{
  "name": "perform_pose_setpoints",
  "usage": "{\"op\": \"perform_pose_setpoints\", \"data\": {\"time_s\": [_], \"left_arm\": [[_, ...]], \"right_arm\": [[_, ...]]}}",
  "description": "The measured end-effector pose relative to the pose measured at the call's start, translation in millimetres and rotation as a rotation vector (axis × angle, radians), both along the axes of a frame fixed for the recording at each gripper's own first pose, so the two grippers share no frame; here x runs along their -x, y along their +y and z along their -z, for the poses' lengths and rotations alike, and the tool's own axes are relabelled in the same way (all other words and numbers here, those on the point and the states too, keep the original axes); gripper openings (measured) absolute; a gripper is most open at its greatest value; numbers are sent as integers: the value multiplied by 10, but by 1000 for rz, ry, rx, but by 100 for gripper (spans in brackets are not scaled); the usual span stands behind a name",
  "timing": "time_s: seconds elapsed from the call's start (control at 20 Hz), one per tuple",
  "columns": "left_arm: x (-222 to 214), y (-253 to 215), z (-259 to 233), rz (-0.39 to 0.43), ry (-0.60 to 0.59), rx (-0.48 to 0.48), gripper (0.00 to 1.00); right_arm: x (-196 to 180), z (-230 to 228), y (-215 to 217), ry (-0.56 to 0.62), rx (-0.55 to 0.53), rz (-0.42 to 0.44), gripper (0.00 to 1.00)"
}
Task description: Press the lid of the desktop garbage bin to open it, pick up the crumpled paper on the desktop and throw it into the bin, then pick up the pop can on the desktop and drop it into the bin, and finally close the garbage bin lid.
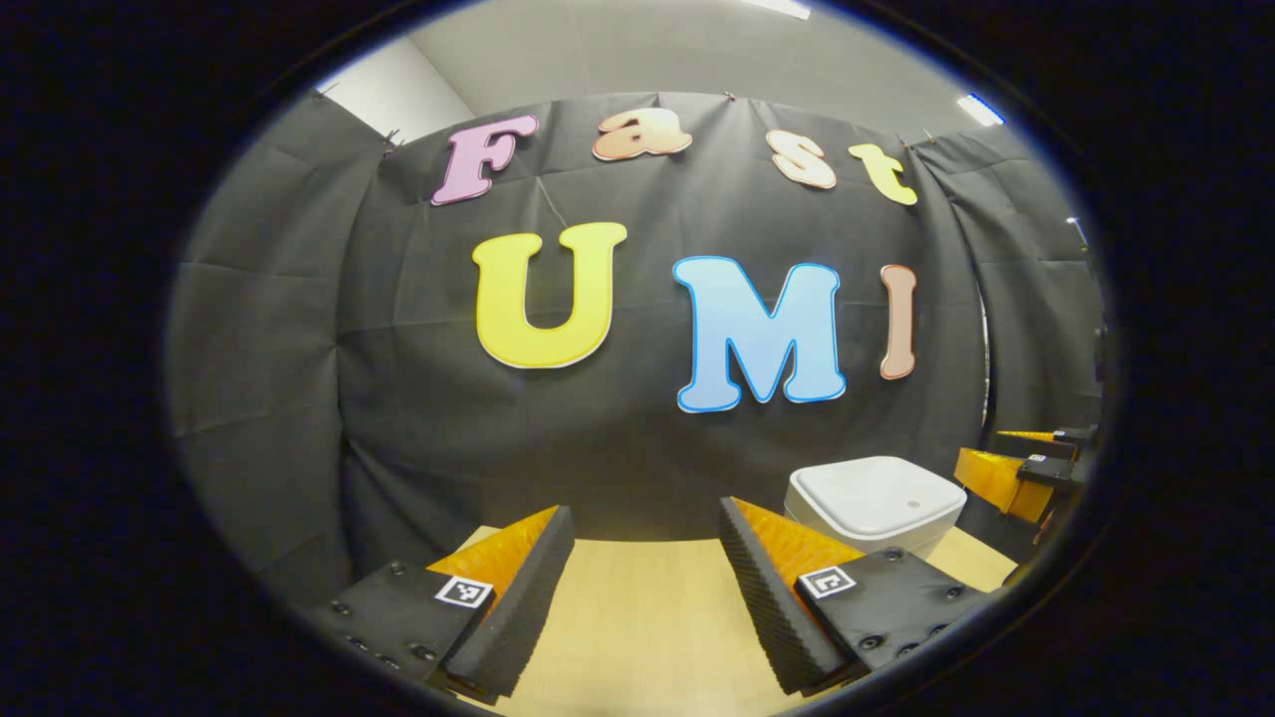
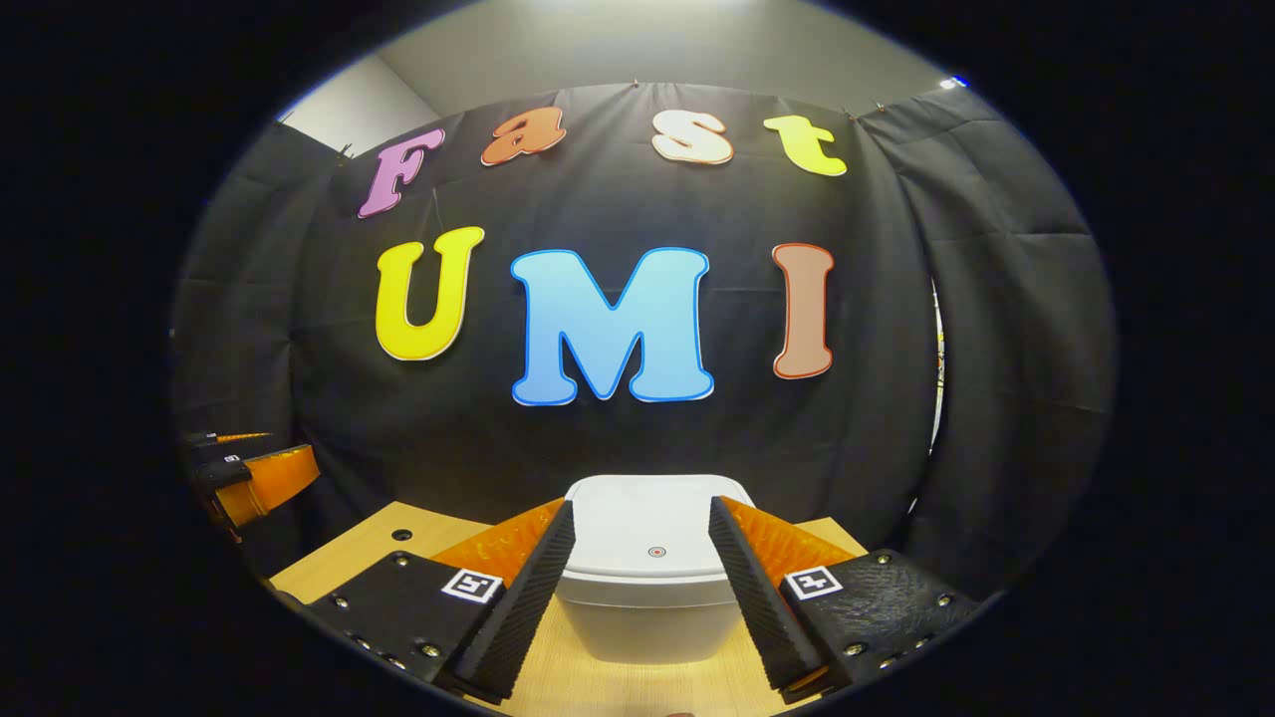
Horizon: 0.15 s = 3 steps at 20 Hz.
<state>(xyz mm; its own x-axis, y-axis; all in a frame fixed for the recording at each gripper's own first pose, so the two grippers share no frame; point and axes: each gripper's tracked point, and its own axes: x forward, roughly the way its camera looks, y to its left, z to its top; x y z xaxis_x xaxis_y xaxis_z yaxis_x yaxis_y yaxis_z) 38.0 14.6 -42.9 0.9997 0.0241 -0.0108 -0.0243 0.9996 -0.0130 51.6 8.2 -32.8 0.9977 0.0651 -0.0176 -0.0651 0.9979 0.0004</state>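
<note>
A white garbage bin [image 2: 647,588] with its lid [image 2: 652,528] down stands on the wooden desktop [image 2: 637,687], straight ahead of my right gripper [image 2: 639,568]. That gripper is open, its fingers framing the bin from the near side without touching it. In the left gripper view the same bin [image 1: 877,503] sits at the right, beyond my open left gripper [image 1: 647,578], which holds nothing above bare desk. The other gripper [image 1: 1026,468] shows at the far right edge of that view, and the left one [image 2: 249,473] appears at the left edge of the right gripper view.
The wooden desktop [image 1: 647,617] runs back to the black cloth wall close behind the bin. A small dark hole [image 2: 401,535] marks the desk at the left of the right gripper view.
</note>
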Motion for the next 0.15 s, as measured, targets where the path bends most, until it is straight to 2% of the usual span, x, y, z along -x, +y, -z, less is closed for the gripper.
{"op": "perform_pose_setpoints", "data": {"time_s": [0.15], "left_arm": [[90, 56, -15, -9, 4, 2, 90]], "right_arm": [[67, -25, 8, -11, 15, -3, 88]]}}
